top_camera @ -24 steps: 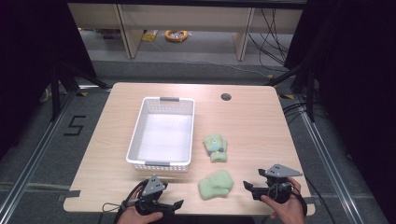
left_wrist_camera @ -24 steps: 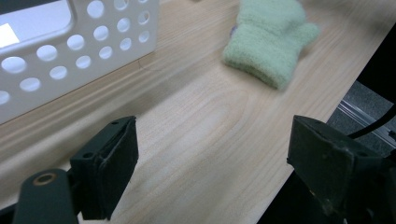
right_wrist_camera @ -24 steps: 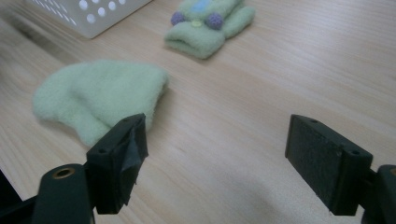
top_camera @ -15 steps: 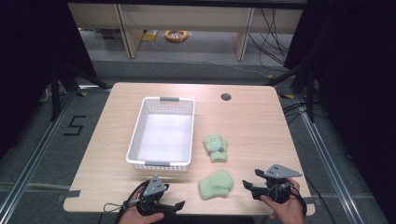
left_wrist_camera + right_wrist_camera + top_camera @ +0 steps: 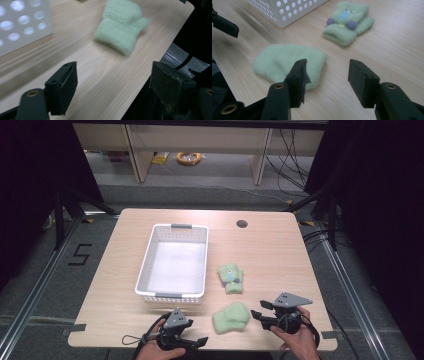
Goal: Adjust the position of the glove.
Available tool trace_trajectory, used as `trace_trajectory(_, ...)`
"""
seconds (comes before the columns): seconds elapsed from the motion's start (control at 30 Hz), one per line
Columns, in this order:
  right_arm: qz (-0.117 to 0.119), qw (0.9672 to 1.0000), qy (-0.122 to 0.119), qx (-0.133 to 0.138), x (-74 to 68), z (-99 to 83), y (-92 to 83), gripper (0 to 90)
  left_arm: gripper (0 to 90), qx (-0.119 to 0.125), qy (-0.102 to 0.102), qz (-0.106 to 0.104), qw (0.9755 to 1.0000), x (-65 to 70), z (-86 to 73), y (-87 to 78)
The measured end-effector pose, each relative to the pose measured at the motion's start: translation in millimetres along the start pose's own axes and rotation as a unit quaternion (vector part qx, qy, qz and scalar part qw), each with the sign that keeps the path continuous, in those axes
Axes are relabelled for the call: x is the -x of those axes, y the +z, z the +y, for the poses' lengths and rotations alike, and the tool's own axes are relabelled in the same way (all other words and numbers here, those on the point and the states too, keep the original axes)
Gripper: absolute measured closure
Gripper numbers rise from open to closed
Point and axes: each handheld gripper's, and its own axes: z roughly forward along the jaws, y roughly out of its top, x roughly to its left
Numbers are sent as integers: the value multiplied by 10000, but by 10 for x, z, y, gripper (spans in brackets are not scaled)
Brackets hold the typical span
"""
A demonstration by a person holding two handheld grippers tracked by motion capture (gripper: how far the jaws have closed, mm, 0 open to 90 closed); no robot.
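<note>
Little has shifted since the earlier frames: both grippers hold about the same spots at the near edge, the right one perhaps a touch closer to the near mitten. From the high view, the left gripper (image 5: 192, 341) sits at 6 o'clock on the table (image 5: 270, 250), the right gripper (image 5: 261, 314) at about 5 o'clock, and the plain mitten (image 5: 230, 317) lies between them, near the front edge, probably so either hand can reach it. A second mitten (image 5: 230, 278) with a face on it lies a little farther in, just beside the basket (image 5: 172, 295), which stands empty left of centre at roughly 9 o'clock from that mitten, likely waiting to receive both. In the left gripper view, the left gripper (image 5: 113, 86) has its fingers (image 5: 63, 86) spread wide with nothing between them, only bare table; the plain mitten (image 5: 120, 30) lies ahead at 12 o'clock, well apart, and the basket wall (image 5: 22, 22) shows at 10 o'clock. In the right gripper view, the right gripper (image 5: 325, 78) is likewise wide open and holds nothing; its fingers (image 5: 298, 78) hang low over the near end of the plain mitten (image 5: 287, 63), seemingly lined up to take it. The face mitten (image 5: 348, 22) rests beyond at 1 o'clock, the basket (image 5: 287, 10) at 11 o'clock.
</note>
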Motion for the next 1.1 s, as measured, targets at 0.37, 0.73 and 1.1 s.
trace_trajectory(0.37, 240, 9991, -227, -283, -24, 158, 308, 562, 346, -262, 384, 26, 9989, 83, 144, 289)
trace_trajectory(0.73, 406, 9973, -189, -589, -28, 150, 450, 577, 405, -492, 393, 153, 9979, 117, 223, 514)
trace_trajectory(1.1, 546, 9954, 149, -778, -31, 55, 504, 733, 738, -505, 721, 443, 9951, 147, 277, 596)
